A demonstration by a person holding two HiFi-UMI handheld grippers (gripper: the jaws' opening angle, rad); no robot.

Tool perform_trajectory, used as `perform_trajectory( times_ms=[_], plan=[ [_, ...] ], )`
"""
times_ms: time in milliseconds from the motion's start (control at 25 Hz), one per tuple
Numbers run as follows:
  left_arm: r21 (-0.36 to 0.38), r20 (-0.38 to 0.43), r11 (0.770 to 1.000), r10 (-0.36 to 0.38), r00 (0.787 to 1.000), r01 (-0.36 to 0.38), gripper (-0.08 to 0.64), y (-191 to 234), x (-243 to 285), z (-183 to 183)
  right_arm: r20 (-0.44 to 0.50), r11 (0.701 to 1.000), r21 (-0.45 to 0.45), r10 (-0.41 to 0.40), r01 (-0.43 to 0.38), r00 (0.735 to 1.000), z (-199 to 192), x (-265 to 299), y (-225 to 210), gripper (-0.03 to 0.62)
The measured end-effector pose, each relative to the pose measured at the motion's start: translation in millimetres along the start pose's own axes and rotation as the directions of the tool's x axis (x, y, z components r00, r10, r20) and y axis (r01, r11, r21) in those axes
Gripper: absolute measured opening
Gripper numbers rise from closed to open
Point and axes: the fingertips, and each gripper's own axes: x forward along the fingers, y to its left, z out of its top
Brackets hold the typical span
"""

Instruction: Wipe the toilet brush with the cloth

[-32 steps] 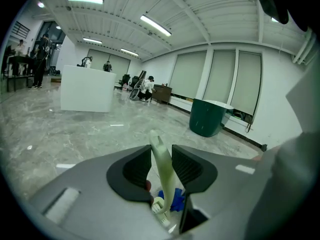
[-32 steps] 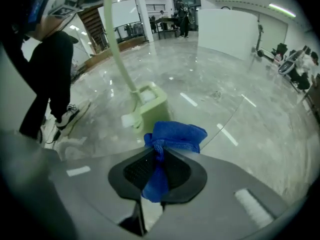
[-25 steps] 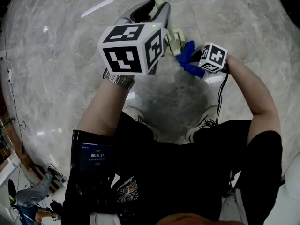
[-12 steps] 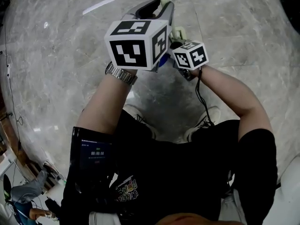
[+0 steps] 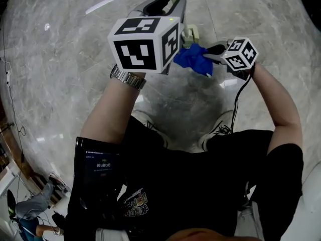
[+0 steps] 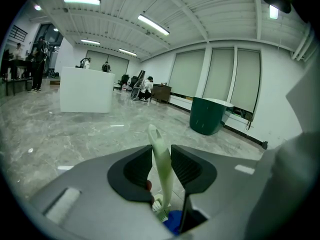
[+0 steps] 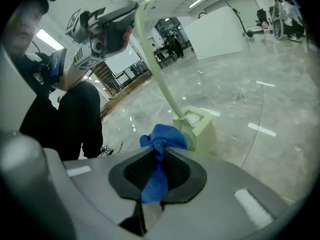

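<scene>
Right gripper (image 5: 210, 53) has swung out from beside the left gripper's marker cube toward 3 o'clock in the head view. The crumpled blue cloth (image 5: 192, 58) it carries now shows clear of that cube.

Nearest: metal wristwatch (image 5: 128, 78) on the left wrist, at 7 o'clock of the cube.

Left gripper (image 5: 174, 1) is raised at 12 o'clock. Its jaws have just been closing a little and are clamped on the slim handle of the pale green plastic toilet brush (image 6: 161, 169), which stands upright between the pads.

Right jaws are pressed together on the cloth: a bunch ahead of the tips, a tail trailing back between the pads.

The brush's boxy head (image 7: 200, 126) sits just beyond the cloth, at 2 o'clock of it in the right gripper view. Contact cannot be told.

Farther: grey marble floor (image 5: 60, 59). In the left gripper view, dark green bin (image 6: 209, 115) at 2 o'clock, white counter (image 6: 86, 90) at 10 o'clock.
</scene>
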Motion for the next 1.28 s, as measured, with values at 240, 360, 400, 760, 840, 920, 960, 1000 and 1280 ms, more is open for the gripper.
perform_trajectory(
  times_ms=[240,360,400,760,840,920,960,1000,1280],
  plan=[
    [0.011,-0.006,1.0,0.0,1.0,0.0,0.133,1.7,-0.5,-0.6,0.144,0.976,0.132,-0.191,0.173,0.971,37.4,-81.8,-76.4,0.041],
    [0.018,-0.007,1.0,0.007,1.0,-0.007,0.135,4.7,-1.5,0.5,0.297,0.948,0.181,-0.307,0.262,0.904,94.6,-87.7,-97.2,0.038],
    [0.018,-0.007,1.0,0.009,1.0,-0.009,0.135,5.6,-1.4,0.9,0.313,0.944,0.181,-0.32,0.275,0.894,110.2,-78.4,-98.4,0.038],
    [0.017,-0.022,1.0,0.002,1.0,-0.001,0.135,-2.3,3.8,-0.3,0.152,0.952,-0.035,-0.296,0.304,0.943,102.7,-8.9,-86.9,0.147],
    [0.02,-0.022,1.0,-0.01,1.0,0.01,0.135,-5.6,3.4,-0.4,0.113,0.954,-0.056,-0.289,0.296,0.951,83.6,-23.3,-86.0,0.263],
    [0.026,-0.021,1.0,-0.016,1.0,0.017,0.135,-6.2,1.3,1.1,0.034,0.938,-0.115,-0.324,0.326,0.945,59.5,-25.8,-88.3,0.26],
    [0.027,-0.02,0.999,-0.017,1.0,0.017,0.135,-5.8,0.2,1.9,-0.008,0.935,-0.126,-0.336,0.333,0.942,46.7,-20.3,-90.0,0.258],
    [0.027,-0.02,0.999,-0.017,1.0,0.017,0.135,-5.6,-0.4,2.6,-0.052,0.934,-0.129,-0.343,0.334,0.938,33.5,-12.0,-91.6,0.258],
    [0.028,-0.033,1.0,-0.004,0.999,0.005,0.135,-7.0,-1.2,0.7,-0.182,0.805,-0.425,-0.524,0.414,0.832,-9.8,21.6,-122.8,0.26]
  ],
)
